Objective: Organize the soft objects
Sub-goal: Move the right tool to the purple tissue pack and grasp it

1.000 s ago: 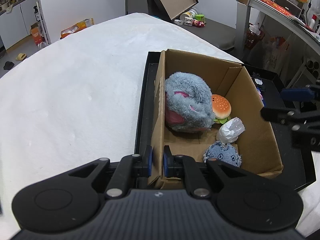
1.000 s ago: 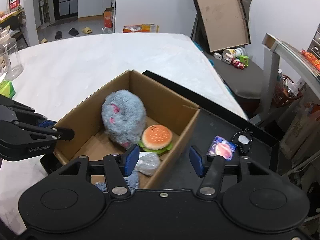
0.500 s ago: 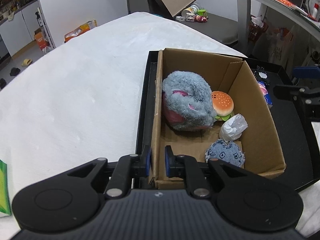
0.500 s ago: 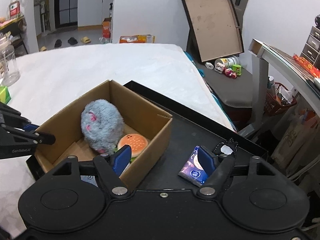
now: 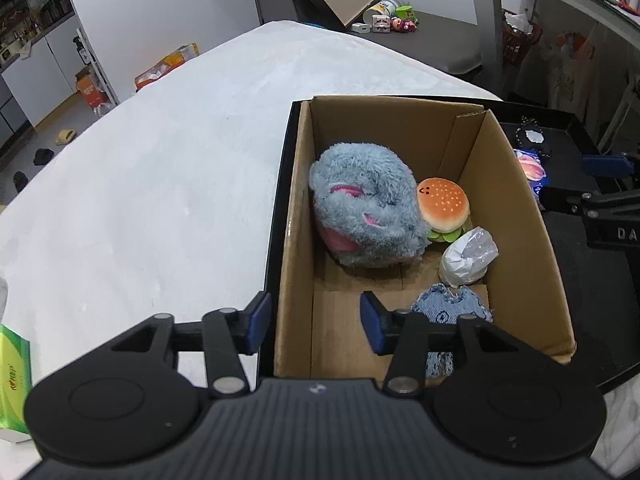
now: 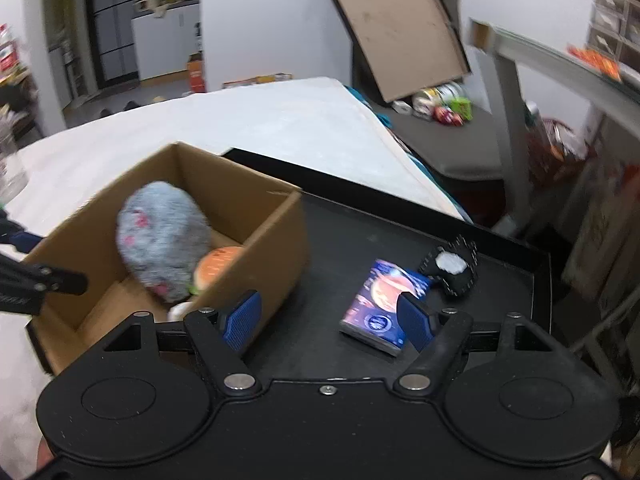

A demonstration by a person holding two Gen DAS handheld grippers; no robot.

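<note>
An open cardboard box (image 5: 516, 184) stands on a black tray (image 5: 278, 184). It holds a grey plush (image 5: 366, 208), a burger toy (image 5: 442, 206), a white wrapped bundle (image 5: 468, 258) and a denim pouch (image 5: 450, 312). My left gripper (image 5: 314, 324) is open, its fingers straddling the box's near left wall. My right gripper (image 6: 328, 320) is open and empty above the tray (image 6: 360, 236), right of the box (image 6: 248, 248). A blue planet-print packet (image 6: 382, 304) and a black scalloped item (image 6: 452, 268) lie on the tray by its right finger.
A white cloth covers the table (image 5: 160, 160). A green tissue pack (image 5: 12, 380) lies at the near left. A leaning board (image 6: 394, 32) and small toys stand behind the table. The right gripper shows at the right edge of the left wrist view (image 5: 596, 188).
My left gripper let go of the box wall and opened. My right gripper moved right, away from the box, toward the packet on the tray.
</note>
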